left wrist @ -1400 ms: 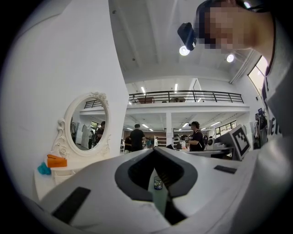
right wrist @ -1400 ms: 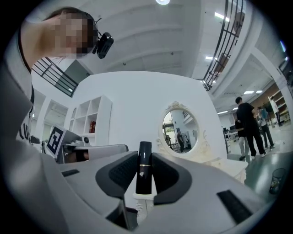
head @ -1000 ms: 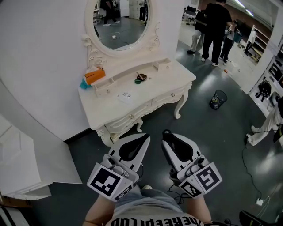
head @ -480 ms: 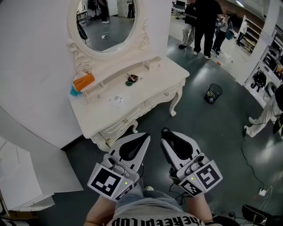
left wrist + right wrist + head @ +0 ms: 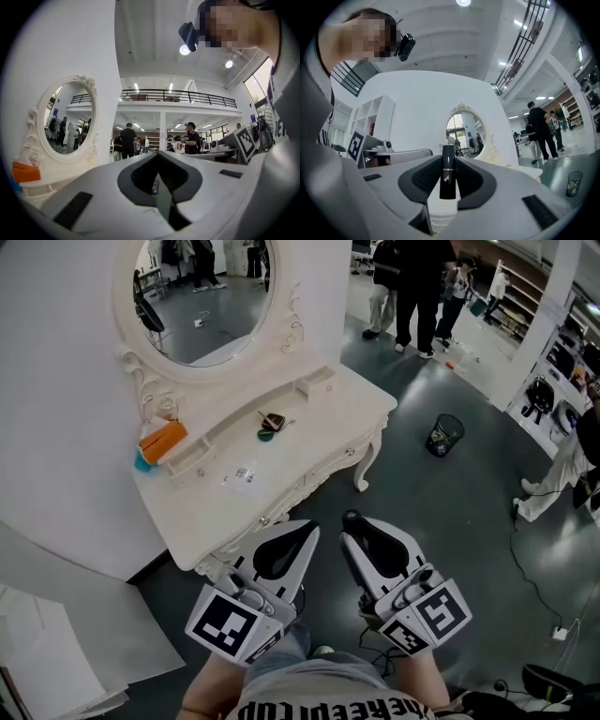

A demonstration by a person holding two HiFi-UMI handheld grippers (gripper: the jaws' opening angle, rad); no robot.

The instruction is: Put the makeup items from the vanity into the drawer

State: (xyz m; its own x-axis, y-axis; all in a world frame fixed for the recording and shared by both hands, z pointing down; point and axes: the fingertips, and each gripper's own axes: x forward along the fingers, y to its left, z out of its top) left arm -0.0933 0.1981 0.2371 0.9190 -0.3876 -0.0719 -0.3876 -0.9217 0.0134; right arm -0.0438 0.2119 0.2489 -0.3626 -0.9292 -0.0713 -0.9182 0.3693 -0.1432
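Observation:
A white vanity (image 5: 314, 442) with an oval mirror (image 5: 202, 296) stands ahead of me, its front drawers (image 5: 323, 470) closed. On its top lie an orange box (image 5: 162, 440), a dark compact with small items (image 5: 271, 423) and a small clear item (image 5: 242, 473). Both grippers are held close to my body, short of the vanity. My right gripper (image 5: 352, 521) is shut on a black lipstick tube (image 5: 448, 173), which stands upright between the pads. My left gripper (image 5: 307, 529) is shut, its pads touching with nothing between them (image 5: 158, 157).
A wire waste bin (image 5: 442, 435) stands on the dark floor right of the vanity. Several people (image 5: 412, 287) stand beyond it. White boards (image 5: 56, 652) lie on the floor at left. A white wall backs the vanity. Cables run along the floor at right.
The view has shifted: the vanity now sits further left and a little nearer in the head view. Both grippers keep the same pose and grip.

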